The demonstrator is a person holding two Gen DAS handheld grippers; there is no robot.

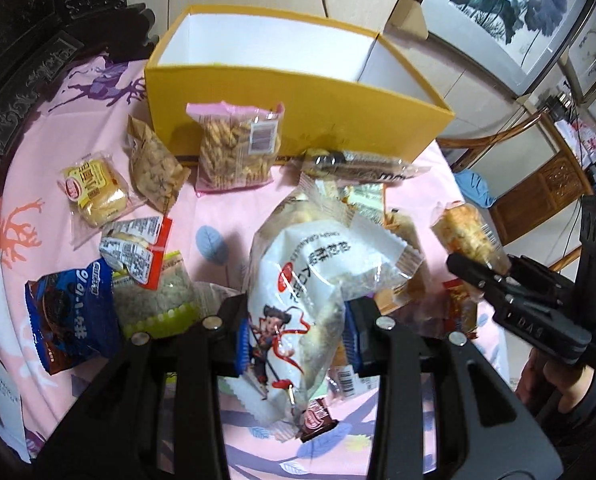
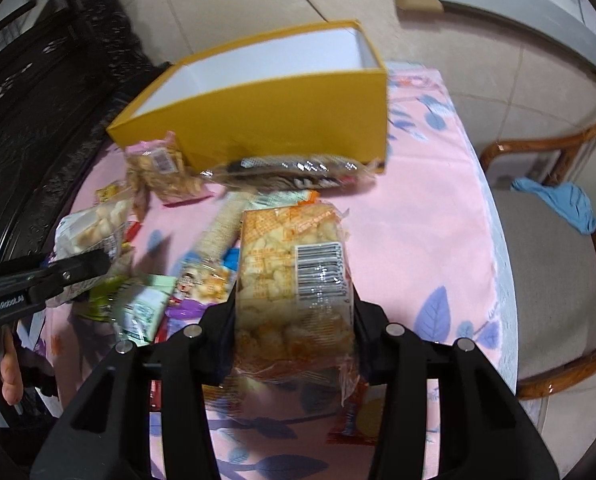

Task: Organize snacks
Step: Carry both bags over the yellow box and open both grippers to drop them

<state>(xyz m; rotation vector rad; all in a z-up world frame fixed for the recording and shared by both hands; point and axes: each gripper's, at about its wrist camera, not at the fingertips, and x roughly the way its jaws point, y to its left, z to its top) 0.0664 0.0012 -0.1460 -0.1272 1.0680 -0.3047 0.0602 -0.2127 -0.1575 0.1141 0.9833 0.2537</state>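
Snacks gripped in both hands above pink worktop (image 1: pixel 225 200).
Left fingers (image 1: pixel 298 336) clamping white cartoon packet (image 1: pixel 298 280); right fingers (image 2: pixel 293 320) clamping orange cracker pack (image 2: pixel 289 272); yellow box (image 1: pixel 298 116) at twelve o'clock.

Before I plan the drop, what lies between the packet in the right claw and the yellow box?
In the right wrist view, a long dark-wrapped snack lies against the yellow box, beyond the orange puffed-snack packet the right claw holds.
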